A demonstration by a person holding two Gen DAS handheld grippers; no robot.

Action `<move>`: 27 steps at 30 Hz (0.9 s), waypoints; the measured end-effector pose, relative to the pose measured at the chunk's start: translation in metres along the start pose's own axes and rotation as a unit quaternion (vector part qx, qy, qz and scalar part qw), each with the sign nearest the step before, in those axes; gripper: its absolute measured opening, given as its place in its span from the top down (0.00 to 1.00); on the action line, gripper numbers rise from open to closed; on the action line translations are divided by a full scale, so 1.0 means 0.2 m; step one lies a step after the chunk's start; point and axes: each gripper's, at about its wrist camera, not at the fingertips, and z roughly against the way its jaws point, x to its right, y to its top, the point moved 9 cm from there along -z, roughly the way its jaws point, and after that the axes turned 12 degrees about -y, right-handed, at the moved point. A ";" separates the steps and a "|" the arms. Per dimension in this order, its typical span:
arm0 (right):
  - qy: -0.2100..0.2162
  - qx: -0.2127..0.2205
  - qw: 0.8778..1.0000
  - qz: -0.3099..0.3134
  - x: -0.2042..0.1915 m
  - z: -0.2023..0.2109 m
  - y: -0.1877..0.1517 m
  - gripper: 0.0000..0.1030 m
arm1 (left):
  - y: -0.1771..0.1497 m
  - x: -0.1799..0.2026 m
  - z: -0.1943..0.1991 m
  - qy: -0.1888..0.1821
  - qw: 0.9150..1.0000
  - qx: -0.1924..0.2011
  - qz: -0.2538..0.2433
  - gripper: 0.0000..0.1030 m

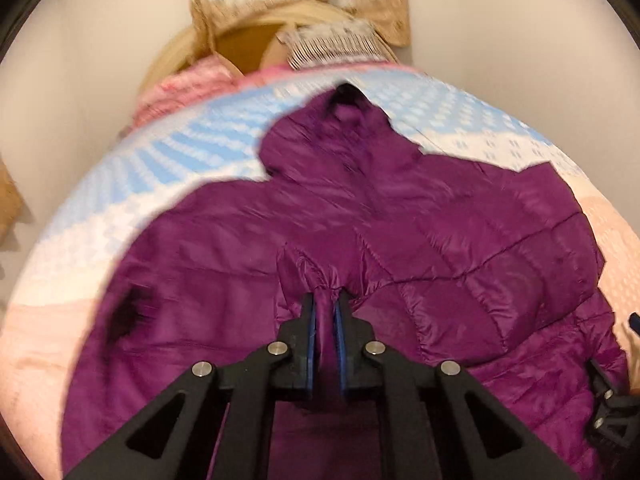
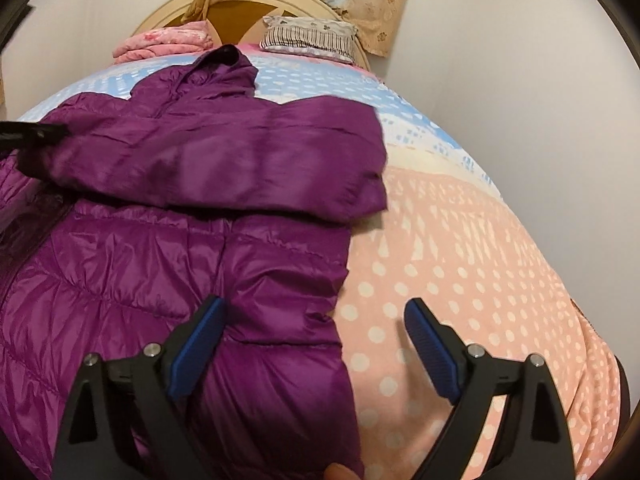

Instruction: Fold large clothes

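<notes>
On the bed [image 2: 460,260], the purple puffer jacket [image 1: 440,248] lies partly folded: the left gripper [image 1: 325,304] pinches a bunch of its fabric mid-fold; one sleeve [image 2: 240,160] already crosses the body; the right gripper [image 2: 316,320], wide apart, holds nothing; the fold in half looks undone

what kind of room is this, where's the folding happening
Most likely a bedroom: the purple quilted puffer jacket lies on a bed with a pink and blue polka-dot bedspread, a striped pillow against a rounded wooden headboard, beige floral curtains behind.
</notes>
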 end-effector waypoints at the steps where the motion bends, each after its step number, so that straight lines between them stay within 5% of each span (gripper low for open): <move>1: -0.001 0.000 1.000 0.001 0.00 0.00 0.00 0.10 | 0.00 -0.04 0.03 0.012 1.000 0.007 -0.005 0.93; 6: 0.011 -0.008 1.000 0.000 -0.02 -0.01 -0.01 0.12 | -0.09 -0.15 0.04 0.059 0.998 0.001 -0.030 0.92; 9: 0.075 -0.029 0.997 -0.022 -0.02 -0.01 0.00 0.35 | -0.15 -0.19 0.00 0.082 0.996 -0.009 -0.035 0.89; 13: 0.091 -0.022 0.995 -0.045 0.04 0.05 0.12 0.73 | -0.18 -0.21 -0.04 0.110 0.993 -0.019 -0.046 0.81; 17: 0.079 0.000 0.995 -0.068 0.10 0.01 0.33 0.74 | -0.19 -0.22 -0.06 0.106 0.993 -0.023 -0.038 0.70; 21: 0.097 -0.001 0.990 -0.099 0.05 -0.17 0.49 0.74 | -0.20 -0.26 -0.11 0.122 0.992 -0.022 -0.019 0.29; 27: 0.093 -0.053 0.992 -0.065 -0.10 -0.45 0.40 0.75 | -0.25 -0.33 -0.18 0.102 0.994 -0.041 0.024 0.20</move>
